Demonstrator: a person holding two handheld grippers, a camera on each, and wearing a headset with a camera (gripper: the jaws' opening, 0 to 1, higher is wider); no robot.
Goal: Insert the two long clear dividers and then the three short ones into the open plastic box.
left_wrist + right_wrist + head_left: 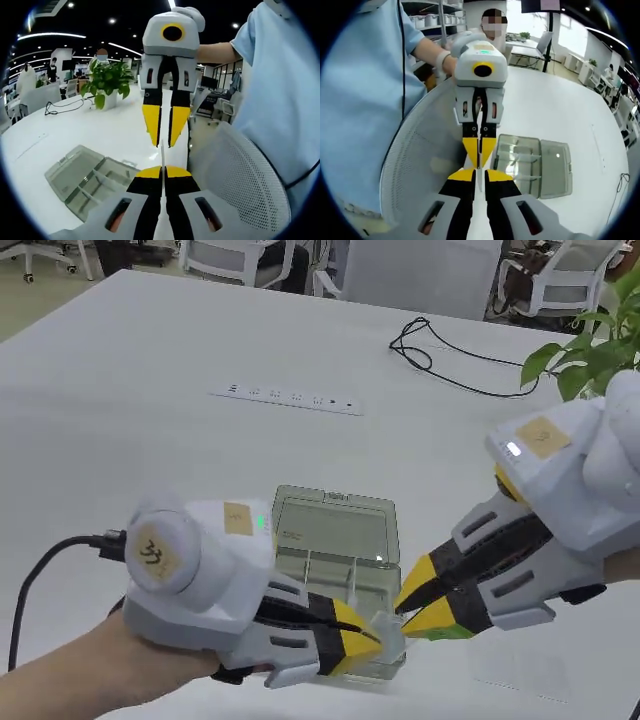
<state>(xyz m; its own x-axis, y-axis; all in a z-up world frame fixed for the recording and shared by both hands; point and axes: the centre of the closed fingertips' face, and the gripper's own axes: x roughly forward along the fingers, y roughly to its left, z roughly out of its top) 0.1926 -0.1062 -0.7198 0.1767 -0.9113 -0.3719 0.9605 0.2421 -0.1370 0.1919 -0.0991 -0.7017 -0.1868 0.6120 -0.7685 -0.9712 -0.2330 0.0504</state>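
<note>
1. the left gripper (376, 639), white and grey with yellow-tipped fingers, is held low in front of the person. its fingers are pressed together on a thin clear plastic divider (162, 156), which the left gripper view shows edge-on, sticking out past the tips.
2. the right gripper (401, 608), of the same white and grey build, faces it tip to tip. in the left gripper view its yellow fingers (151, 124) are slightly spread, one on each side of the divider's free edge. whether they touch it, i cannot tell.
3. the open clear plastic box (335, 525) lies on the white tabletop (200, 340), just beyond and below the two sets of tips. its lid is folded flat away from the person.
4. clear partitions stand in the tray half of the box. i cannot tell their number.
5. the held divider is above the box's near edge, not set in it. i cannot tell whether it is a long or a short one.
6. farther back on the tabletop are a flat white socket strip (290, 397), a looped black cable (440, 360) and a leafy green plant (590, 350).
7. a white mesh chair back (235, 180) is beside the tabletop's edge.
</note>
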